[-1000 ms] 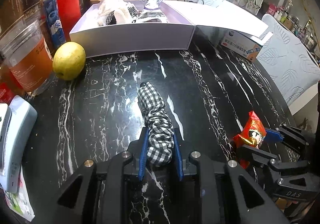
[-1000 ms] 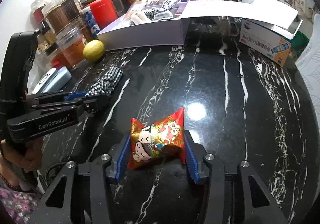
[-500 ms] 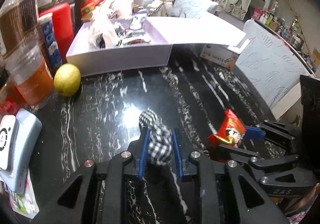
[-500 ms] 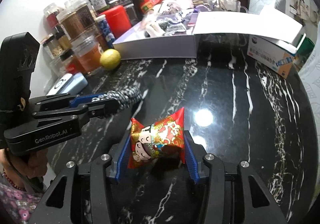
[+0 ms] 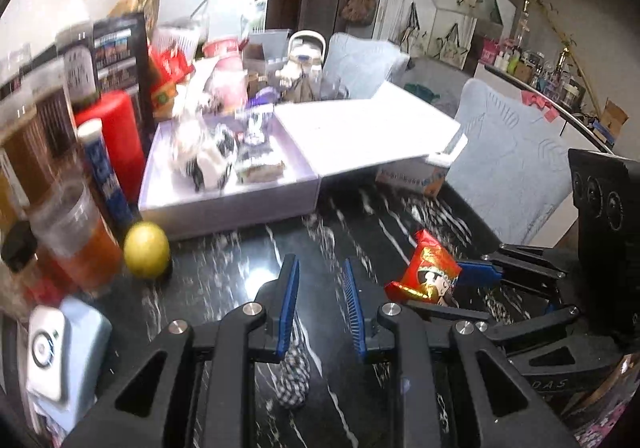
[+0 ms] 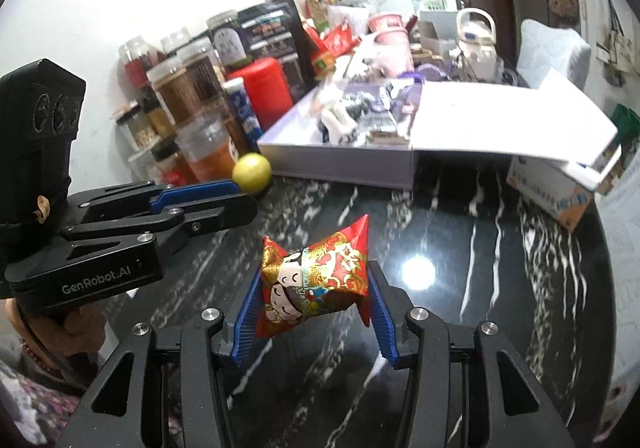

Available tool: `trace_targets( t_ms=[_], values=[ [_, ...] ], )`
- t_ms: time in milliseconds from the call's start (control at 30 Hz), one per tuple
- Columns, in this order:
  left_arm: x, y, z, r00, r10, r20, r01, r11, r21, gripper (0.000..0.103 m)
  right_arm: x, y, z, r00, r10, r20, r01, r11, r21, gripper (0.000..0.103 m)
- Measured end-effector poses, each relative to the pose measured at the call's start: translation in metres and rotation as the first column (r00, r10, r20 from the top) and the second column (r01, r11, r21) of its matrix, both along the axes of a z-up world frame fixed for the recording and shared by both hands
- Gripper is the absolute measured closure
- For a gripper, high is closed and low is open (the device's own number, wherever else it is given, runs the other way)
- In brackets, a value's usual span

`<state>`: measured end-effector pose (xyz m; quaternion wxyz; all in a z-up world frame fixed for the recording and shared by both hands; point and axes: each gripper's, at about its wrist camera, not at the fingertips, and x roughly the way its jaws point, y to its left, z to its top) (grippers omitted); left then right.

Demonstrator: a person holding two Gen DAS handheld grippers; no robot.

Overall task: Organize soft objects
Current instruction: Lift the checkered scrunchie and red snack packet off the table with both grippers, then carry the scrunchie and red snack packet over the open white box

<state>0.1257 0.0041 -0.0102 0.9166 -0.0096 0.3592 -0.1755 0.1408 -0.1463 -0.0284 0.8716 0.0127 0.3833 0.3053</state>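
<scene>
Fingers (image 6: 244, 312) of the right gripper (image 6: 312, 308) are pinched on a soft, light red pouch (image 6: 316, 276), while a floppy checked hair tie (image 5: 294, 372) is squeezed by the left gripper (image 5: 320, 308).

Checked scrunchie (image 5: 294, 376) hangs limp; red pouch (image 6: 316, 276) (cartoon-printed) is pinched aloft.

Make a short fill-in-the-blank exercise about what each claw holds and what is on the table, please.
1. The right claw is shut on a red printed ____ pouch.
2. The left claw holds a black-and-white ____ fabric scrunchie.
3. The round yellow ____ sits beside the open white box.

Missing words: foil; checked; lemon
</scene>
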Motion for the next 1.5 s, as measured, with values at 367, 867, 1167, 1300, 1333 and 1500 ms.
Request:
trace_targets(
  t_ms=[367, 867, 1167, 1300, 1333, 1500],
  values=[
    [0.016, 0.011, 0.021, 0.996, 0.046, 0.072, -0.048, 0.999, 0.026, 0.080, 0.024, 0.004, 0.022, 0.998, 0.002, 0.057, -0.004, 1.000, 0.022, 0.054],
    [0.020, 0.024, -0.068, 0.961, 0.120, -0.249, -0.107, 0.992, 0.067, 0.080, 0.018, 0.001, -0.019, 0.997, -0.036, -0.072, 0.036, 0.999, -0.002, 0.053],
    [0.020, 0.013, -0.098, 0.939, 0.141, -0.313, -0.120, 0.989, 0.085, 0.072, 0.012, -0.013, -0.038, 0.988, -0.088, -0.127, 0.086, 0.996, -0.022, 0.052],
    [0.021, 0.011, -0.098, 0.936, 0.140, -0.324, -0.123, 0.990, 0.072, 0.043, 0.011, -0.019, -0.043, 0.984, -0.101, -0.146, 0.100, 0.995, -0.014, 0.052],
    [0.021, 0.011, -0.098, 0.936, 0.140, -0.324, -0.123, 0.990, 0.073, 0.040, 0.011, -0.020, -0.044, 0.983, -0.104, -0.149, 0.103, 0.995, -0.012, 0.052],
    [0.021, 0.004, -0.103, 0.931, 0.121, -0.344, -0.099, 0.992, 0.080, 0.038, 0.010, -0.025, -0.047, 0.981, -0.118, -0.152, 0.117, 0.993, -0.013, 0.052]
  ],
)
